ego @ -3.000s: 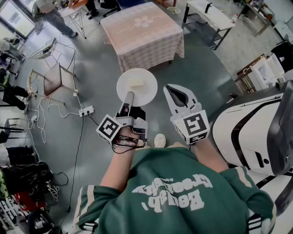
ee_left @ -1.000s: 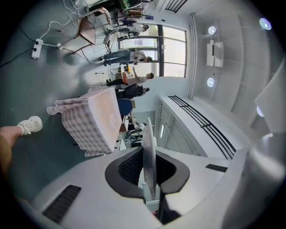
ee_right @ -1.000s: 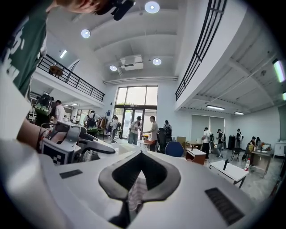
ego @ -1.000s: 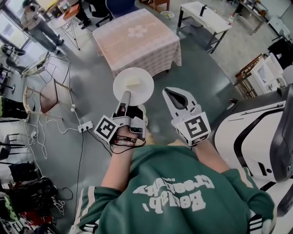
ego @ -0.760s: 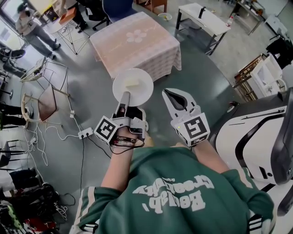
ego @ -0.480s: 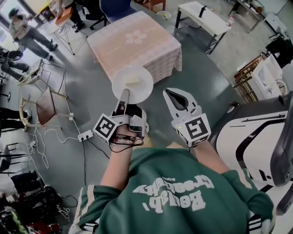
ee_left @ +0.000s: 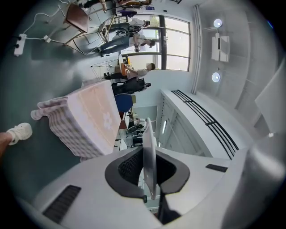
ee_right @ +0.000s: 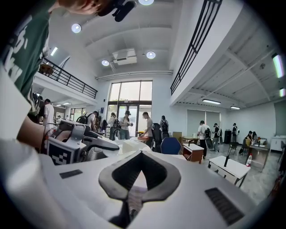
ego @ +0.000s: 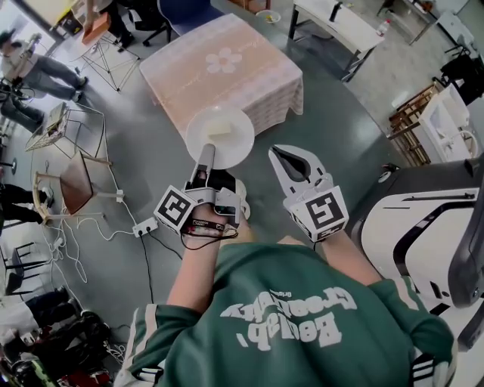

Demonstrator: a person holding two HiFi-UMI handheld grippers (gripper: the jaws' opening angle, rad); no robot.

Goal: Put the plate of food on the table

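Observation:
A white plate (ego: 220,136) carries a pale block of food (ego: 219,128) and hangs over the grey floor, just short of the table's near edge. My left gripper (ego: 206,161) is shut on the plate's near rim. In the left gripper view the plate (ee_left: 149,134) stands edge-on between the dark pads (ee_left: 129,167). The table (ego: 223,66) has a pink flowered cloth and lies ahead. My right gripper (ego: 283,151) floats to the right of the plate, shut, holding nothing. The right gripper view shows the left gripper (ee_right: 73,145) and the plate (ee_right: 117,150) at left.
A white desk (ego: 338,20) stands at the back right. A large white and black machine (ego: 423,219) fills the right side. Wire-frame chairs (ego: 66,125), a power strip (ego: 144,226) and cables lie at left. People stand at the far left (ego: 34,66).
The pink table has come nearer and now sits right behind the plate. Both grippers keep the same pose, with the left still holding the plate.

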